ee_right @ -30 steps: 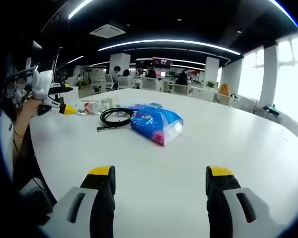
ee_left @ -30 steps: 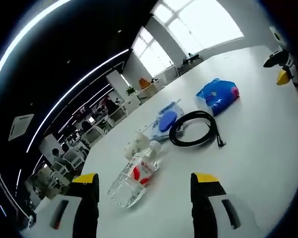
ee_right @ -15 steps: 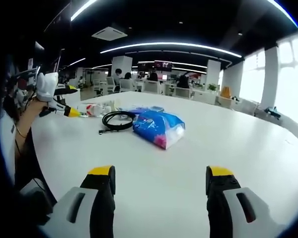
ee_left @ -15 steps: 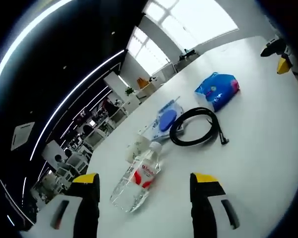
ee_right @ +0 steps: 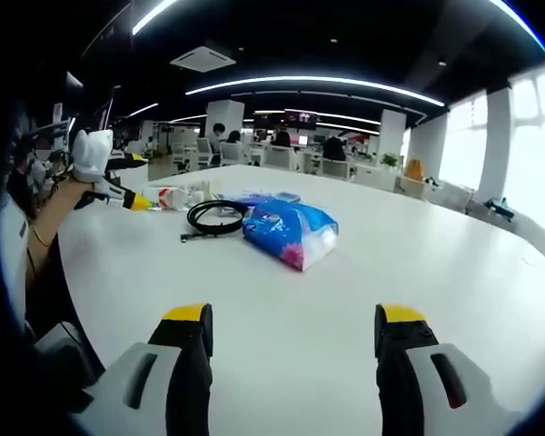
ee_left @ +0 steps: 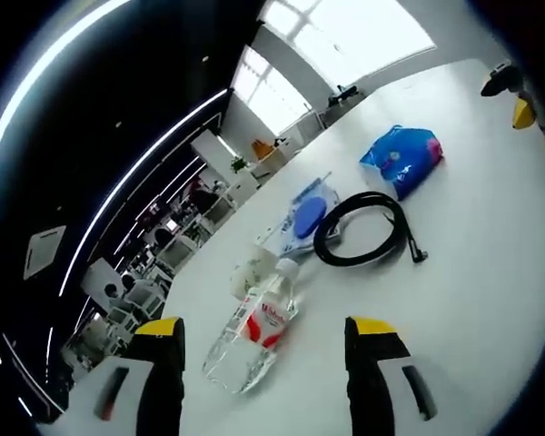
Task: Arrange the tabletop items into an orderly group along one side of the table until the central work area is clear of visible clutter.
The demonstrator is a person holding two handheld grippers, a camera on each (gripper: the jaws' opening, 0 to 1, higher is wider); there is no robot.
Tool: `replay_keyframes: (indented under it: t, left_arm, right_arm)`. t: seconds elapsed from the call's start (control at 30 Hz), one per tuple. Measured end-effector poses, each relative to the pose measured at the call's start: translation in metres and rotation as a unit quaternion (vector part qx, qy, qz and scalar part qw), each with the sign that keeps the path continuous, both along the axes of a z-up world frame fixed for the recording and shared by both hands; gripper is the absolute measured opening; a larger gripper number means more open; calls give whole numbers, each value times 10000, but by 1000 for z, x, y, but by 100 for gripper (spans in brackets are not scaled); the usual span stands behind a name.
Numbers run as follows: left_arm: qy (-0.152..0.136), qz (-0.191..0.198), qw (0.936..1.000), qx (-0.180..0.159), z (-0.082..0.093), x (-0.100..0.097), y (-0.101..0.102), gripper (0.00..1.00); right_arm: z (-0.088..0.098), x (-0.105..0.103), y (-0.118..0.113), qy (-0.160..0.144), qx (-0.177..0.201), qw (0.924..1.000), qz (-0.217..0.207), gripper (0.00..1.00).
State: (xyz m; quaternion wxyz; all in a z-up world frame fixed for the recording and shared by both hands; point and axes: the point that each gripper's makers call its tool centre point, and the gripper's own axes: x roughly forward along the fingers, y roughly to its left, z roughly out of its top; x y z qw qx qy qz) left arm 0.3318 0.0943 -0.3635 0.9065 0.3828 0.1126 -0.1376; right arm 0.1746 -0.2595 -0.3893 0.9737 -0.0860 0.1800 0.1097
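Both pairs of jaws stand wide apart, holding nothing. Near the left gripper [ee_left: 263, 331] a water bottle [ee_left: 251, 330] lies on its side on the table [ee_left: 490, 272]; the gripper should straddle its middle squarely. The right gripper [ee_right: 291, 318] hovers well short of the blue packet [ee_right: 288, 231].

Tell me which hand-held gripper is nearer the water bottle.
Left. The left hand-held gripper has the water bottle lying between its open jaws; the right hand-held gripper hangs far across the table, beyond the blue bag.

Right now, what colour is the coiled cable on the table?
Black. The coiled cable shows best in the left gripper view.
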Motion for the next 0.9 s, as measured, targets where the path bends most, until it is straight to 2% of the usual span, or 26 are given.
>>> replay_keyframes:
  t: [0.23,0.37,0.53,0.77,0.9]
  left_arm:
    - [-12,90,10000,4,-3,7,2,70]
    - [-89,-1,10000,-2,-2,10,-5,70]
    - [-125,32,9998,179,-2,12,-6,70]
    - [-89,52,9999,63,-4,14,-6,69]
    - [-138,-9,9998,126,-4,17,-11,69]
  right_arm:
    - [-1,-2,-1,-21,8,10000,-2,69]
    - [-3,-1,-3,23,39,10000,-39,68]
    - [-2,-2,-4,11,54,10000,-47,67]
    - [1,-1,-8,-57,100,9999,-117,65]
    - [-1,-1,-5,-37,104,9999,-62,65]
